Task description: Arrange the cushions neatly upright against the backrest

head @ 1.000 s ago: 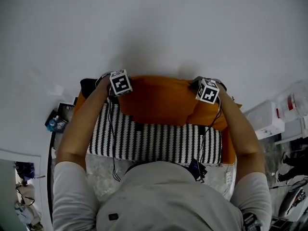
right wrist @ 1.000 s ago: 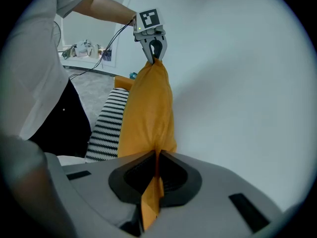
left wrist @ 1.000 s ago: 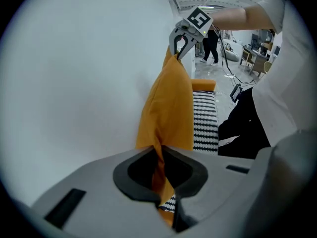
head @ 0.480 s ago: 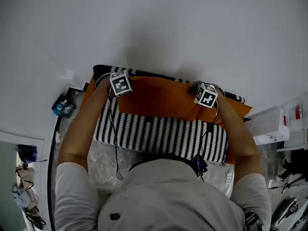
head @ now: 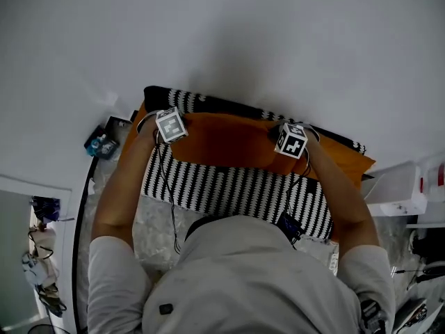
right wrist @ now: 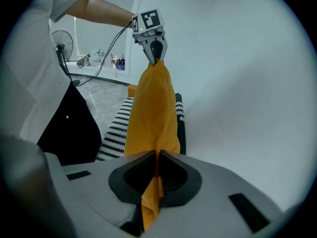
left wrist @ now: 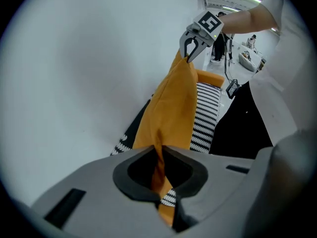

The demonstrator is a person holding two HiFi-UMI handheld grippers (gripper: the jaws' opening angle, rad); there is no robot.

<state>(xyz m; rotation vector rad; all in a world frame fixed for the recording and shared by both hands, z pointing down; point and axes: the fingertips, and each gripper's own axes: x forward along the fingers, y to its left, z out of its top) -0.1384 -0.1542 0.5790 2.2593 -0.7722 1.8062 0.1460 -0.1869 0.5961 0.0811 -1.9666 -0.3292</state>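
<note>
Left gripper [head: 167, 128] is pinched tight on the top-left corner of the orange fabric cushion [head: 233, 145]. Right gripper [head: 290, 140] does the same on the top-right corner, with a fold of cloth clamped in each pair of jaws. Cushion hangs upright between them, broad face to the plain white wall [head: 243, 33].

Step in hand, my read: you're standing it up at the back. A black-and-white striped woven cushion [head: 236, 195] lies at 6 o'clock of it. A dark patterned black-and-white edge [head: 208, 104] is at 12 o'clock; cushion or backrest, can't tell.

Next: lower until the bottom edge seats, keep both corners level, then release. It'll likely slump if you let go high.

Seat surface is hidden under the cushions. Grey speckled floor [head: 149, 232] is at 7 o'clock, and a pedestal fan [right wrist: 62, 46] stands far off.
</note>
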